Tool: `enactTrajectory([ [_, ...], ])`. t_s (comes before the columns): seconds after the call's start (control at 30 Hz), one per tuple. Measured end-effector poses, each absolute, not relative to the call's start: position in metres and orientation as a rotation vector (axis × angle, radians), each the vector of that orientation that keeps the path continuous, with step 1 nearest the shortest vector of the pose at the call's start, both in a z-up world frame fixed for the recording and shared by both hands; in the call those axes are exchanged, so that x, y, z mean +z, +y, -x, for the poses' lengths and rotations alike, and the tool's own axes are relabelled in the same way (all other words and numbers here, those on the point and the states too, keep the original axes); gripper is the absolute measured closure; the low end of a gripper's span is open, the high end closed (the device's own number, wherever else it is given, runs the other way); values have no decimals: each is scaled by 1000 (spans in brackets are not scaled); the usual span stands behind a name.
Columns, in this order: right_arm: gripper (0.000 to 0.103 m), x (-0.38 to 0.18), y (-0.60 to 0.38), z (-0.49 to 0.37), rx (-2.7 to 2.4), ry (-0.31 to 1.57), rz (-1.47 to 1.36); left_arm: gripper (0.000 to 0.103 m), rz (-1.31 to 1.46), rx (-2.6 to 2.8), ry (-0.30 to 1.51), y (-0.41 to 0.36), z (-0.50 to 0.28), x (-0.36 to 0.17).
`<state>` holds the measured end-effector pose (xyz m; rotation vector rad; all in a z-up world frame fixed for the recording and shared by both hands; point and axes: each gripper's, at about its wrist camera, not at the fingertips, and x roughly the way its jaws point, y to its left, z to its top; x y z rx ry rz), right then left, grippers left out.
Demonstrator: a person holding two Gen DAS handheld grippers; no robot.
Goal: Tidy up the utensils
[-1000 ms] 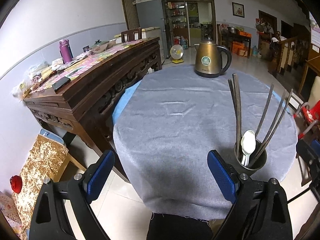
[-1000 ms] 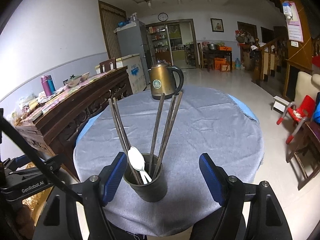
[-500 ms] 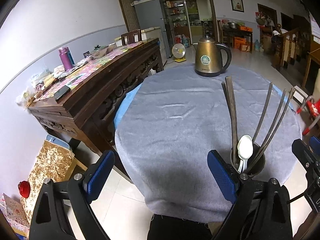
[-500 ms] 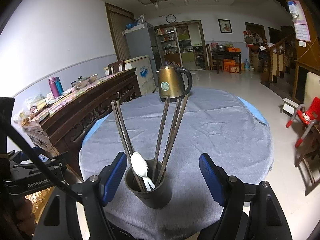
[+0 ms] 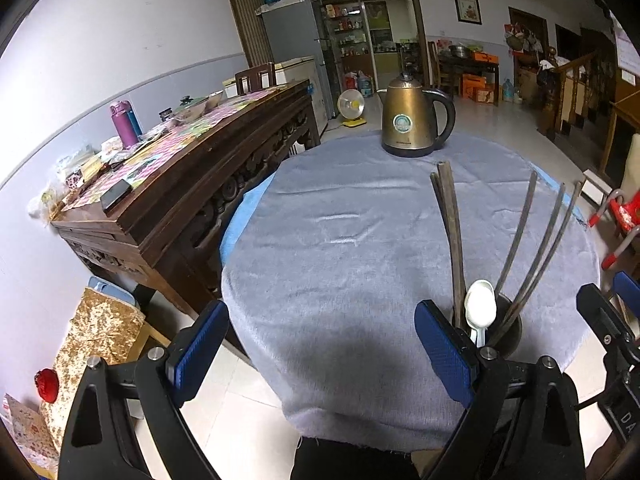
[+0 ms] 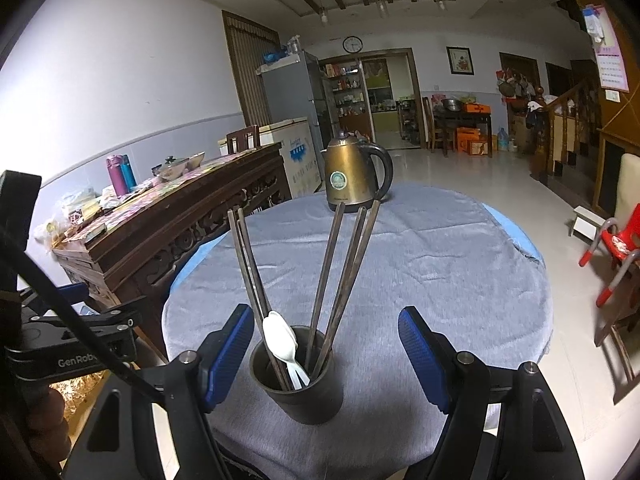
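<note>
Right gripper jaws apart, straddling dark cup holding chopsticks and white spoon at near table edge. Left gripper jaws apart, empty. Kettle at far edge; grey cloth between bare.

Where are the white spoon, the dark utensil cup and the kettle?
white spoon [image 6: 279,336], right wrist view, on its bowl.
dark utensil cup [image 6: 308,398], right wrist view, on its front wall.
kettle [image 6: 347,176], right wrist view, on its body.

Most of the grey cloth is bare, plenty of room there. Only the kettle at the far edge and the cup with chopsticks fanning upward near the front block things.
</note>
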<state>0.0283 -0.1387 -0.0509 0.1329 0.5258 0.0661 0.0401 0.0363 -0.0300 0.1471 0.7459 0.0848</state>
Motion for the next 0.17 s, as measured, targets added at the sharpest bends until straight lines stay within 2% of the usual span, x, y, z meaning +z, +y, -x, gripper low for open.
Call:
enactTrajectory([
  [0.17,25,-54,-153,-38,27,518,-152,9,-69,69,789,59,-83,-52],
])
